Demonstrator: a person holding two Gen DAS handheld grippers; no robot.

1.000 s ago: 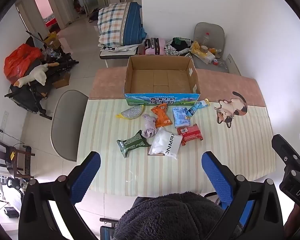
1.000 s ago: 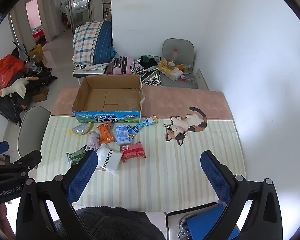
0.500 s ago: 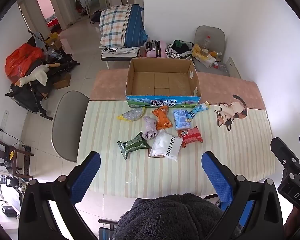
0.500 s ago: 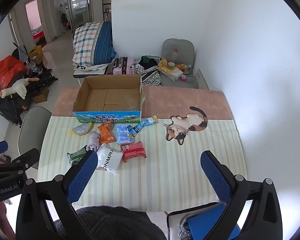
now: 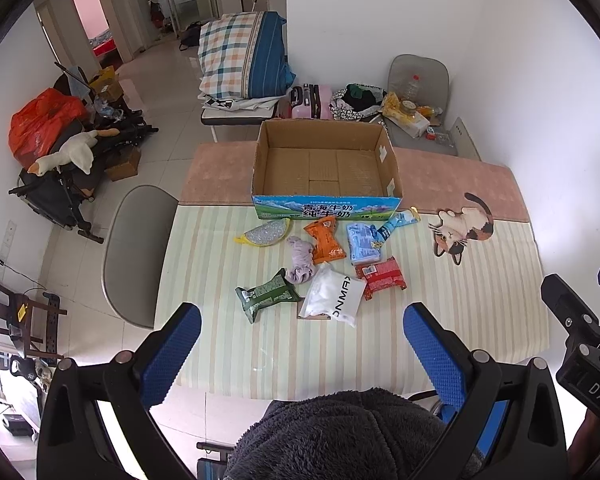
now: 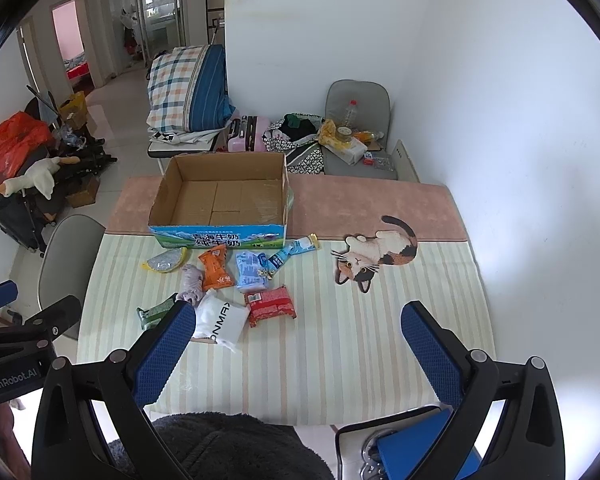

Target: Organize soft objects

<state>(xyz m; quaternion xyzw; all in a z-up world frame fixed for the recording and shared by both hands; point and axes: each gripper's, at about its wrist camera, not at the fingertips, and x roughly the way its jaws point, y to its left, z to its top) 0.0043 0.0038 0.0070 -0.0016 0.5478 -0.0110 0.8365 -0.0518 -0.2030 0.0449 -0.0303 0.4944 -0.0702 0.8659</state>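
An open, empty cardboard box [image 5: 326, 168] stands at the far middle of the table; it also shows in the right wrist view [image 6: 220, 200]. In front of it lie several soft packets: a green one [image 5: 266, 294], a white pouch [image 5: 334, 294], a red one [image 5: 380, 276], an orange one [image 5: 326, 238], a light blue one [image 5: 362, 242], a lilac cloth [image 5: 302, 260] and a yellow-edged sponge [image 5: 265, 233]. My left gripper [image 5: 300, 344] is open and empty, high above the near table edge. My right gripper [image 6: 296, 344] is open and empty, beside it to the right.
The striped tablecloth [image 5: 480, 304] carries a cat picture [image 5: 458, 230] at the right. A grey chair [image 5: 136, 248] stands at the table's left side. A white wall [image 6: 520, 120] runs along the right. Clutter and a plaid bundle [image 5: 244, 60] lie behind the table.
Both grippers have risen and drawn back a little, so the table looks slightly smaller. Nothing on the table has moved.
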